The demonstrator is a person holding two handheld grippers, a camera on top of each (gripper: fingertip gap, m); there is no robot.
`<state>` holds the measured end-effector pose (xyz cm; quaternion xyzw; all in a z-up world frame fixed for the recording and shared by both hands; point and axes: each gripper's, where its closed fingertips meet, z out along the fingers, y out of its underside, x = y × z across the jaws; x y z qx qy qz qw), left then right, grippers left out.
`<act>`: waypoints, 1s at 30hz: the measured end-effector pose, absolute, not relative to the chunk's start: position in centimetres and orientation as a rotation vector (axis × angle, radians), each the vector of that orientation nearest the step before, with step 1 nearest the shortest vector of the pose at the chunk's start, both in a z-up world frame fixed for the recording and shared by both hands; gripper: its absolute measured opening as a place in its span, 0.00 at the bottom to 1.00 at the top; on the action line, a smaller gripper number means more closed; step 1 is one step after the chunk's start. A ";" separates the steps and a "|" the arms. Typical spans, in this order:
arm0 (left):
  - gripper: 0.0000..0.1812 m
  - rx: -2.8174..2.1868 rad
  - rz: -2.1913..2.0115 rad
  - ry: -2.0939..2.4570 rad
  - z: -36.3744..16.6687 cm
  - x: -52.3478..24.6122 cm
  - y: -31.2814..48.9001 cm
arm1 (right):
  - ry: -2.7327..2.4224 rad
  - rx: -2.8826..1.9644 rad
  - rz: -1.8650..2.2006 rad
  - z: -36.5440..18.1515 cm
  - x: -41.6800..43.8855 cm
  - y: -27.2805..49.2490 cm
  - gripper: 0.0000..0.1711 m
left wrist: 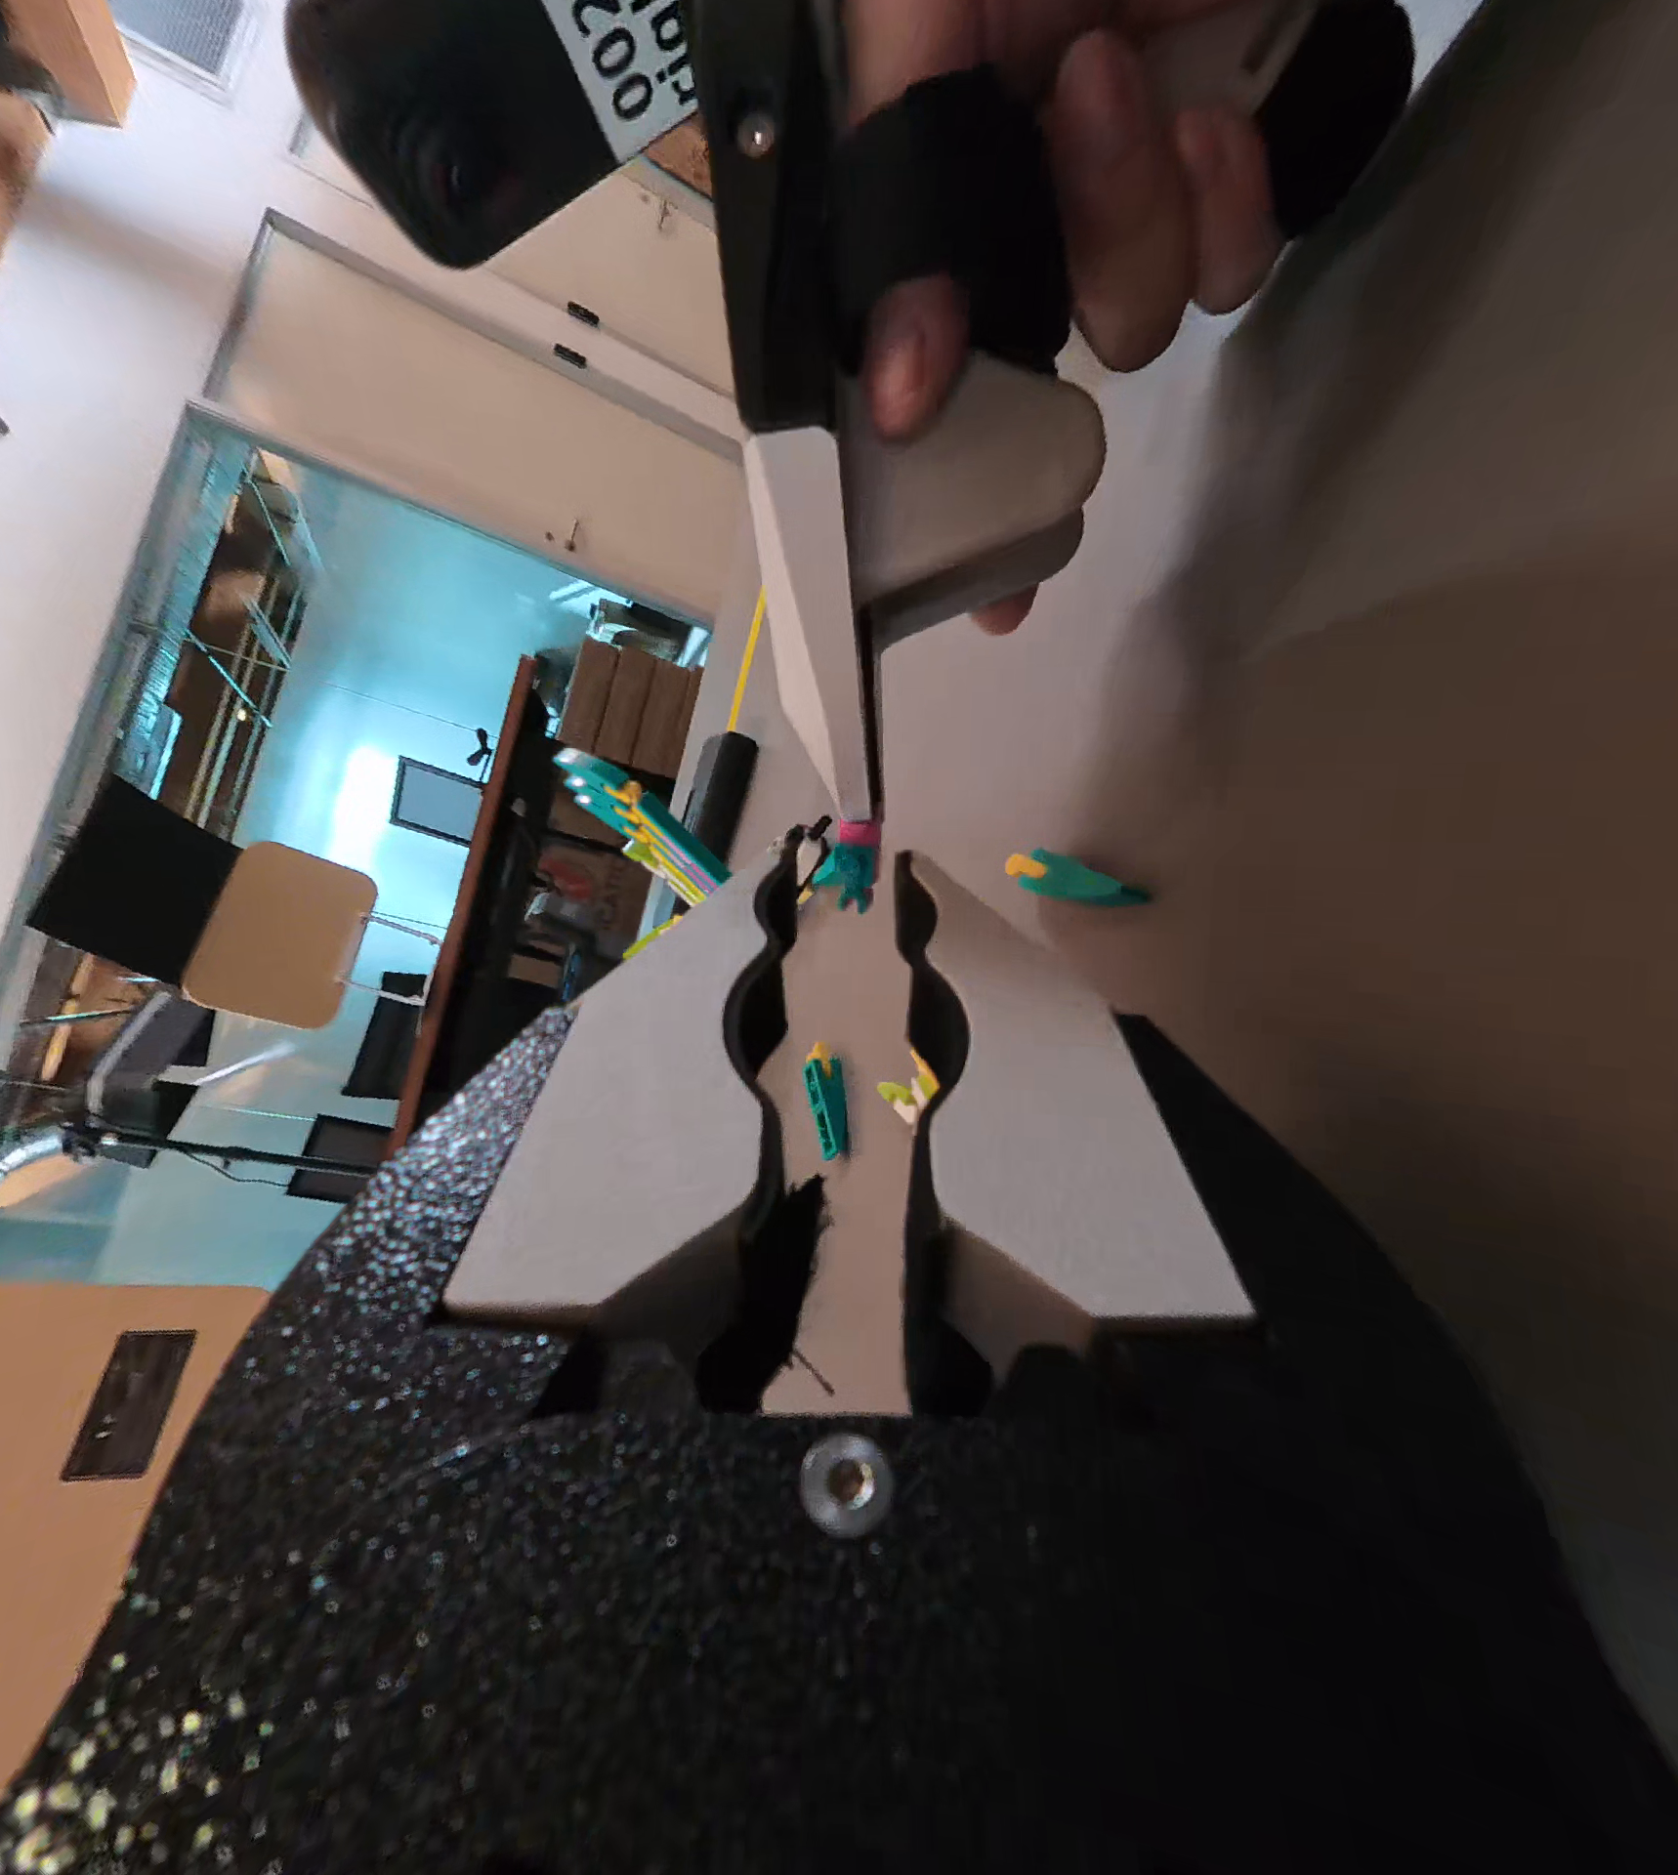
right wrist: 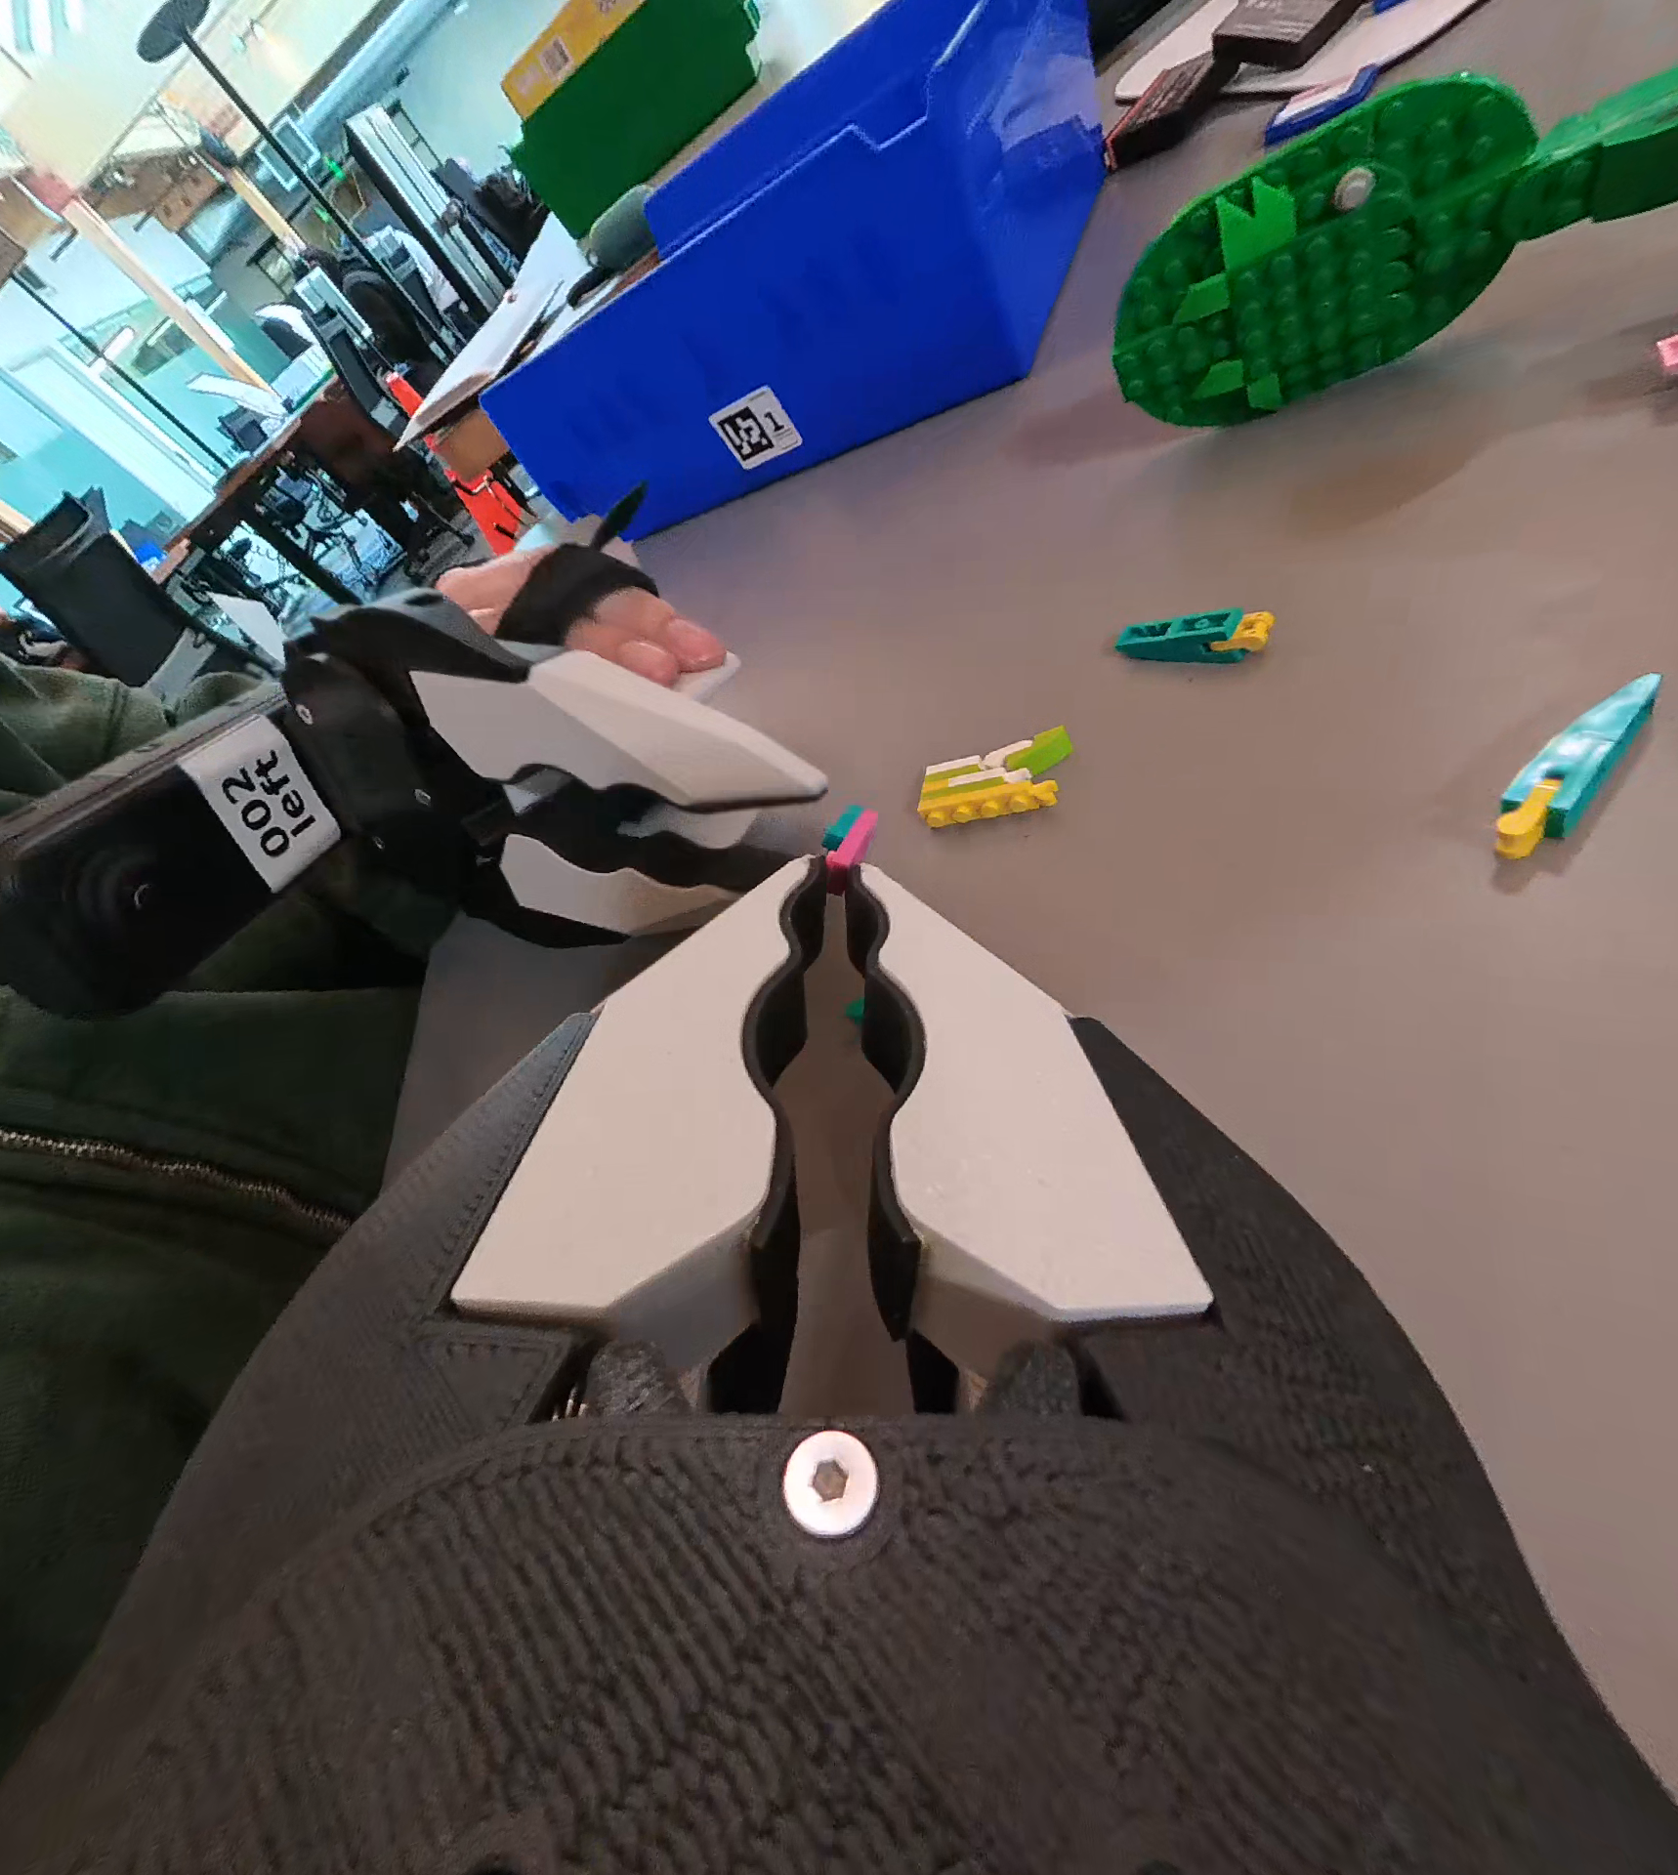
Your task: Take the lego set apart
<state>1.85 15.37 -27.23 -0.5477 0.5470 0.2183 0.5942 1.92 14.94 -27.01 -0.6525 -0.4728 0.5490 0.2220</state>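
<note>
The right gripper (right wrist: pixel 833 881) is nearest, and its jaws pinch a tiny pink and teal lego piece (right wrist: pixel 850 838) at the very tips. The left gripper (right wrist: pixel 764 812) comes in from the left, with its tips right beside that piece. In the left wrist view its jaws have a gap between them, and the teal part sits just past the gap. I cannot tell if they touch it. A gloved hand (right wrist: pixel 602 619) holds the left gripper.

A bit farther on the grey table (right wrist: pixel 1322 1116) lies a yellow and lime lego chunk (right wrist: pixel 992 786). To the right lies a long teal piece with a yellow end (right wrist: pixel 1576 766). Behind them is a small teal brick with a yellow clip (right wrist: pixel 1195 637).

Far back are a big green studded plate (right wrist: pixel 1322 254) on the right and a blue bin (right wrist: pixel 815 274) to its left.
</note>
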 end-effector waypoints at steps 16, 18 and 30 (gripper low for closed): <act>0.03 -1.498 -0.650 0.839 -22.8 3.3 12.8 | -1.470 -1.211 1.413 -22.8 2.5 12.3 0.06; 0.03 -1.485 -0.747 0.819 -22.5 3.5 12.3 | -1.471 -1.174 1.439 -22.4 2.6 11.8 0.06; 0.03 -1.454 -0.922 0.761 -21.6 3.7 11.8 | -1.386 -1.130 1.579 -21.2 2.8 11.3 0.05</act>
